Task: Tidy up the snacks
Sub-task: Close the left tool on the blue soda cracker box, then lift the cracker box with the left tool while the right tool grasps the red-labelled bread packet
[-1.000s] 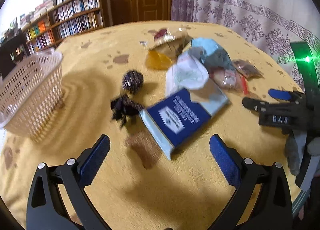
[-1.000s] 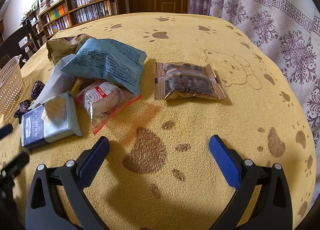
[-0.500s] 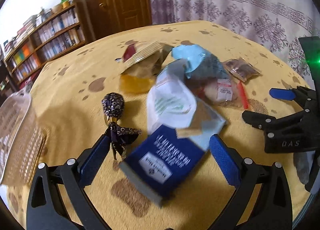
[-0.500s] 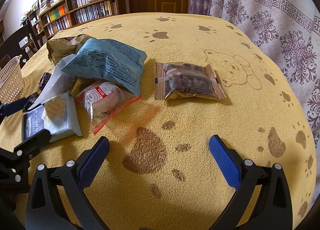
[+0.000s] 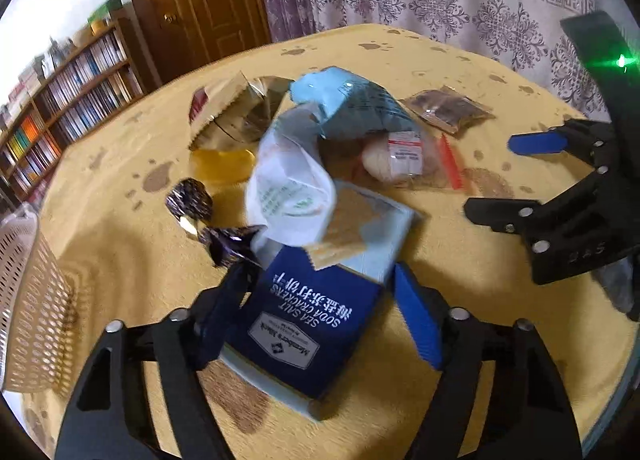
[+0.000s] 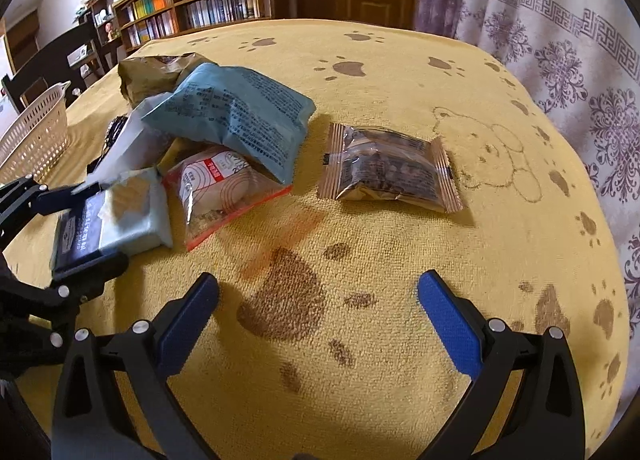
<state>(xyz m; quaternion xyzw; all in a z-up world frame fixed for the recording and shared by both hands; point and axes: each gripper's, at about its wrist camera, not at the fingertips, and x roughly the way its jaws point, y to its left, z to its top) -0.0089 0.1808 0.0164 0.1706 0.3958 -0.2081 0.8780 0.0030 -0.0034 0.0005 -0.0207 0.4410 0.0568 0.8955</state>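
The left gripper (image 5: 320, 312) has its blue-padded fingers on either side of the cracker pack (image 5: 316, 300), a navy and pale blue packet printed "SEA SALT SODA CRACKERS" that lies flat on the yellow paw-print tablecloth (image 6: 400, 300); the pads look pressed to the pack's sides, though whether they truly pinch it I cannot tell. The pack sits at the near edge of a loose heap of snacks: a white bag (image 5: 288, 184) overlapping its far end, a light blue bag (image 6: 236, 116) on top of that, a clear bag with a red strip (image 6: 216, 188) just beside it, and a gold foil bag (image 5: 236, 116) further back. A brown wrapped snack (image 6: 390, 168) lies apart from the heap (nearer the curtain side). The basket (image 5: 36, 312) stands to the left of the pack. The right gripper (image 6: 318, 312) hovers over bare cloth with its jaws spread wide, holding nothing.
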